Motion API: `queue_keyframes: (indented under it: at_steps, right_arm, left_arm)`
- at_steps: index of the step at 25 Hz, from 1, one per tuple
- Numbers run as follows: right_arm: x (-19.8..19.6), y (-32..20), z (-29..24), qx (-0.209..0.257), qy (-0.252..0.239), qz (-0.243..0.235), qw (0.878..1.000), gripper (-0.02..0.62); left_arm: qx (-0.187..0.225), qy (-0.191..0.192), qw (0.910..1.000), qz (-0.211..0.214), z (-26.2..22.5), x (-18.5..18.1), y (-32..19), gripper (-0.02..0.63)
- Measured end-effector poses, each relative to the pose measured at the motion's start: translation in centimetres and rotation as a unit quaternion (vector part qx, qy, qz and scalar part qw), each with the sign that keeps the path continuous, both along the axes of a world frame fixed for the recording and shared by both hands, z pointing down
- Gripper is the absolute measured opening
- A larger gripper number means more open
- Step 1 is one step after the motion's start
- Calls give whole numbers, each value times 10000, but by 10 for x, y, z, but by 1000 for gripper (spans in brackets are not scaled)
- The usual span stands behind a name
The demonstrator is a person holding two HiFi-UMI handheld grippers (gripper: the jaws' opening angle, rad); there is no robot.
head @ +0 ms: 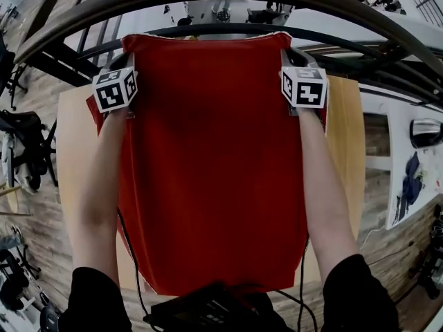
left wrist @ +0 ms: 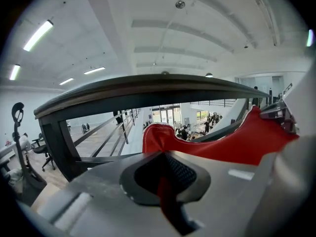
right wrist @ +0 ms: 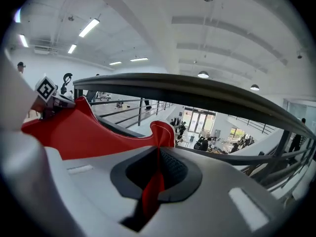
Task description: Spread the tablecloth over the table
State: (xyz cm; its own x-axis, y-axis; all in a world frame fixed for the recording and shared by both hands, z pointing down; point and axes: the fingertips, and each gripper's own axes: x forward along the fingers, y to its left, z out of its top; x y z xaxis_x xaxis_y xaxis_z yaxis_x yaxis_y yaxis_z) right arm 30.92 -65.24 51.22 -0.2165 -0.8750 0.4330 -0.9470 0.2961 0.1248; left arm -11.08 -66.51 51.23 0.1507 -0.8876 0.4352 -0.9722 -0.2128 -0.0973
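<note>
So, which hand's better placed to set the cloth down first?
Neither, really: the left gripper and right gripper are each shut on a far corner of the red cloth, about level over the table. Lower both together.

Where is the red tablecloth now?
Head view centre: the red fabric tablecloth is stretched between the left gripper and right gripper, over the wooden table.

Tablecloth [head: 211, 171] plain red; table [head: 346, 137] pale wood; claw cubes [head: 115, 89] (black-and-white square markers).
</note>
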Motion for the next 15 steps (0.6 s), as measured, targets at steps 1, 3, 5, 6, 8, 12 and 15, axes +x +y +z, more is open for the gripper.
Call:
queue_keyframes:
  at_steps: [1,3,5,6,8,12,15]
  right_arm:
    - [0,-11,5,25,-23,14,10000,15]
    - [-2,-33,12,57,-26,35,10000,15]
    - [-4,-52,20,57,55,14,10000,15]
    - [-5,-61,23,45,98,-1,9999,15]
    - [-6,-75,32,-13,185,-15,9998,15]
    - [-6,-83,56,-190,378,-50,9991,15]
    - [-11,-78,64,-270,313,-258,9988,118]
  left_arm:
    - [-8,-16,10000,-10,3,0,-11,14]
    - [-50,-109,9999,-27,8,1,-33,14]
    - [-135,-225,9996,-47,17,0,-51,14]
    - [-193,-251,9995,-62,22,-1,-59,14]
    - [-347,-327,9988,-76,29,-1,-71,15]
    - [-649,-518,9965,50,45,5,-81,16]
    - [-729,-548,9958,56,49,4,-81,176]
